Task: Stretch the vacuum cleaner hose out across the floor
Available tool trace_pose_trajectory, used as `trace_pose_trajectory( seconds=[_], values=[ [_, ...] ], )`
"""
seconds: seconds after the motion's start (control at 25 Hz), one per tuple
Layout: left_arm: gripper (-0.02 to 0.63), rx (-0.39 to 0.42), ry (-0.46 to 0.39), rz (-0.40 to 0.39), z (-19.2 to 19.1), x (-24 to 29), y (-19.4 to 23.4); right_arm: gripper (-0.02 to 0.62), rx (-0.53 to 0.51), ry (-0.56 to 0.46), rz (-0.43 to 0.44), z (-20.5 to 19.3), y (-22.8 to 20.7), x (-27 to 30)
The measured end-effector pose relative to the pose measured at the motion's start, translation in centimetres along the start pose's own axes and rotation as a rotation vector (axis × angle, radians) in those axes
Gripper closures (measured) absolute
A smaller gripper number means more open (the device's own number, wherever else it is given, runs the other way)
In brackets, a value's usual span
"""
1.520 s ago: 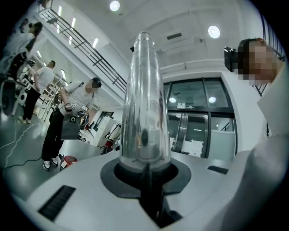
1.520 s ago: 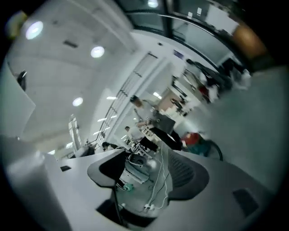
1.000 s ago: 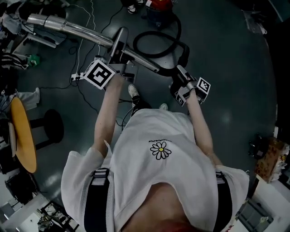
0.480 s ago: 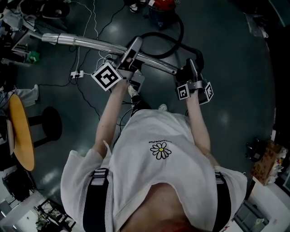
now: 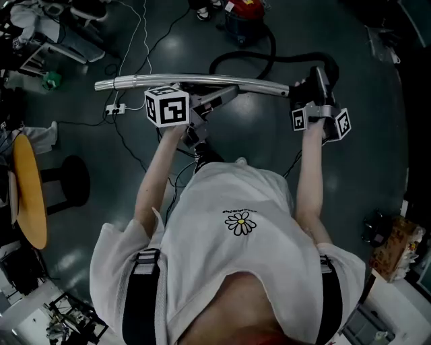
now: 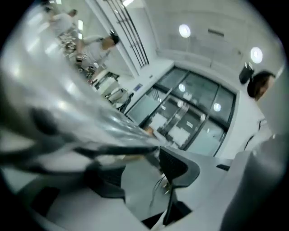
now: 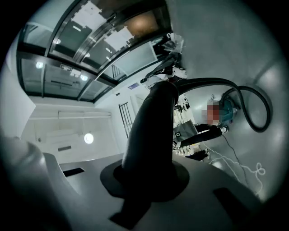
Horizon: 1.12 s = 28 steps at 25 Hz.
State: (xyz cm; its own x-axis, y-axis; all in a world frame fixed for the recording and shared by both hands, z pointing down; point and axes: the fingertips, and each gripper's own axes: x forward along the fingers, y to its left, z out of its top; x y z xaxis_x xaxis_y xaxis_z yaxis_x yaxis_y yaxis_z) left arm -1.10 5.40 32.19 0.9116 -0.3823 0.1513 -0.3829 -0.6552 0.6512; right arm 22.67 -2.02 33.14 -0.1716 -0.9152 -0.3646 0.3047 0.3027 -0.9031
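A silver wand tube [image 5: 195, 83] lies level across the head view. It joins a black handle [image 5: 315, 75], from which the black hose [image 5: 269, 59] curls back to the red vacuum cleaner [image 5: 244, 9]. My right gripper [image 5: 318, 94] is shut on that handle, which fills the right gripper view as a thick black bend [image 7: 153, 126] between the jaws of the right gripper [image 7: 149, 198]. My left gripper [image 5: 217, 96] sits just under the tube; its jaws have just been opening and stand open. In the left gripper view the tube [image 6: 67, 85] is a blur above the left gripper [image 6: 135, 173].
White cables [image 5: 131, 40] and a power strip [image 5: 113, 109] lie on the dark floor at the left. A round orange table [image 5: 28, 195] and a black stool [image 5: 75, 183] stand at the left edge. A cardboard box [image 5: 399, 236] is at the right. Someone's shoes [image 5: 199, 11] show beside the vacuum.
The right gripper closed on the handle and carried it up and to the right. The wand swung from slanted to level. The left gripper's jaws opened off the tube and shifted right.
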Motion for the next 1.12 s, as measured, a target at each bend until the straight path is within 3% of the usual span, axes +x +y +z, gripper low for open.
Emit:
trace_pose_trajectory(
  seconds=[0.08, 0.12, 0.16, 0.24, 0.32, 0.44, 0.56, 0.64, 0.72, 0.84, 0.96, 1.04, 1.12],
  values=[
    [0.386, 0.207, 0.161, 0.103, -2.9, -0.8, 0.5, 0.541, -0.114, 0.035, -0.016, 1.2, 2.0, 1.3],
    [0.387, 0.294, 0.198, 0.156, -3.7, -1.5, 0.9, 0.541, -0.192, 0.047, -0.027, 1.9, 3.1, 1.9],
    [0.387, 0.341, 0.2, 0.195, -4.0, -2.3, 1.3, 0.541, -0.286, 0.062, -0.039, 2.5, 4.3, 2.6],
    [0.387, 0.349, 0.136, 0.248, -3.2, -3.8, 2.0, 0.541, -0.513, 0.137, -0.069, 2.0, 6.7, 4.0],
    [0.387, 0.359, 0.072, 0.292, -1.8, -5.1, 2.7, 0.541, -0.785, 0.31, -0.091, -1.3, 8.6, 5.6],
    [0.387, 0.486, 0.015, 0.342, 0.5, -5.8, 2.4, 0.541, -1.176, 0.743, -0.109, -10.3, 8.7, 6.6],
    [0.387, 0.72, -0.049, 0.387, 3.4, -5.6, 0.3, 0.539, -1.614, 1.33, -0.077, -17.9, 5.7, 2.5],
    [0.387, 0.894, -0.103, 0.423, 5.9, -5.4, -1.4, 0.538, -1.865, 1.667, -0.058, -19.3, 3.8, -1.1],
    [0.385, 1.074, -0.115, 0.467, 7.7, -4.9, -2.8, 0.538, -2.111, 1.843, -0.113, -17.6, 2.8, -2.9],
    [0.385, 1.273, -0.008, 0.446, 7.1, -2.7, -4.0, 0.54, -2.464, 1.908, -0.167, -14.3, 3.2, -2.9],
    [0.385, 1.368, 0.096, 0.383, 5.9, -1.0, -5.0, 0.542, -2.633, 1.886, -0.037, -15.5, 5.0, -2.8],
    [0.385, 1.38, 0.182, 0.31, 4.7, -0.7, -5.9, 0.543, -2.676, 1.872, 0.057, -17.2, 6.2, -3.0],
    [0.387, 1.291, 0.286, 0.177, 2.6, -1.1, -7.3, 0.543, -2.692, 1.834, 0.121, -18.1, 6.9, -2.7]
  ],
)
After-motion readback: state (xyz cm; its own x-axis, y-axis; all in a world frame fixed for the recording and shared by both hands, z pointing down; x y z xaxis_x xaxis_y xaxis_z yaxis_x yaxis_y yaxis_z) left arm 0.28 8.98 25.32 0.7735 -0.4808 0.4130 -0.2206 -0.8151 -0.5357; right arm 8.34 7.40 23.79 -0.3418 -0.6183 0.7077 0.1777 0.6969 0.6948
